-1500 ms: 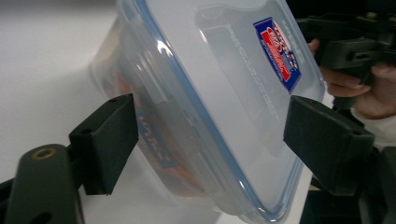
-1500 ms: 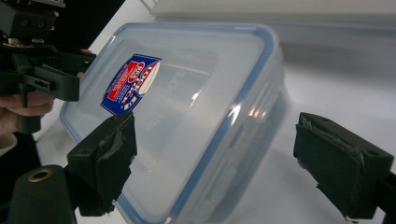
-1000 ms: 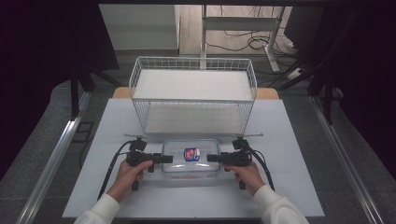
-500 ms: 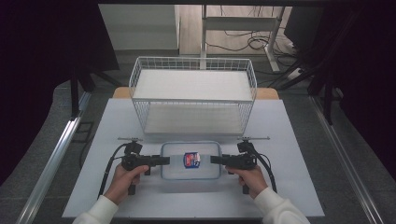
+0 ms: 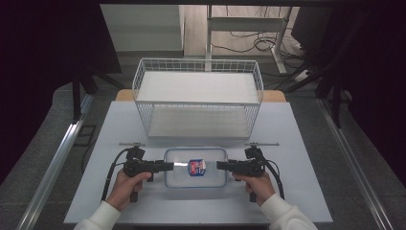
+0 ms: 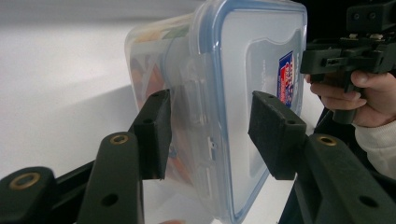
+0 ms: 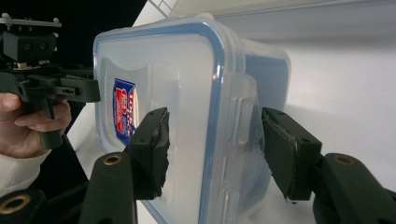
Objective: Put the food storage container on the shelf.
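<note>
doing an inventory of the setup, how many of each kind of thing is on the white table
clear plastic lidded container with blue seal: 1
white wire two-tier basket rack: 1
black handheld two-jaw grippers, left and right: 2
total: 4

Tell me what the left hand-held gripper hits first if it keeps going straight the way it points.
The left hand-held gripper would most likely meet the side latch flap of the clear lidded food container. Its open jaws already straddle that lid edge, one above, one below; the remaining gap is hard to judge.
</note>
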A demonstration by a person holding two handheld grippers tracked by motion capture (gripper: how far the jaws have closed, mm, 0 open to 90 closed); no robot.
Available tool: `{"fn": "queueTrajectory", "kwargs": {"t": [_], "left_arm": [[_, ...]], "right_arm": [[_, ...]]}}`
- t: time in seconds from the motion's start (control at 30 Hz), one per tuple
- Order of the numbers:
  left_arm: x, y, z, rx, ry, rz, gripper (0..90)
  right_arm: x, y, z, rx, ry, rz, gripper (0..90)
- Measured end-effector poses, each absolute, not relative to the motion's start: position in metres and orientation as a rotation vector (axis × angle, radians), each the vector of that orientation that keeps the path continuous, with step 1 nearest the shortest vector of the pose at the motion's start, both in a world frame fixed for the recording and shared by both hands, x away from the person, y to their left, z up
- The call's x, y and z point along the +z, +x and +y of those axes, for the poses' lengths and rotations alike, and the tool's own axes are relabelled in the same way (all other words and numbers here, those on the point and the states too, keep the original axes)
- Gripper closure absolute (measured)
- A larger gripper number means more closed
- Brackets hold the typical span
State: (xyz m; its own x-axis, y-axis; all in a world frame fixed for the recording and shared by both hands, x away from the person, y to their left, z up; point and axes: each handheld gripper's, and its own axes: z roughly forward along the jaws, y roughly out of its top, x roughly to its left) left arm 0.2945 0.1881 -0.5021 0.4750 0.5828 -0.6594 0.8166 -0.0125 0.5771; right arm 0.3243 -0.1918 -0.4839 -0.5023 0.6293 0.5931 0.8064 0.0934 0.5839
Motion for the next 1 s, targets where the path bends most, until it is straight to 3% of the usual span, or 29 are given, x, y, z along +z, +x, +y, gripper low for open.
{"fn": "queueTrajectory", "kwargs": {"t": [1.0], "left_arm": [[-0.482,0.324,0.188,-0.217,1.700,1.163,51.4]], "right_arm": [[-0.461,0.350,-0.191,-1.484,-1.428,-2.227,43.9]]}}
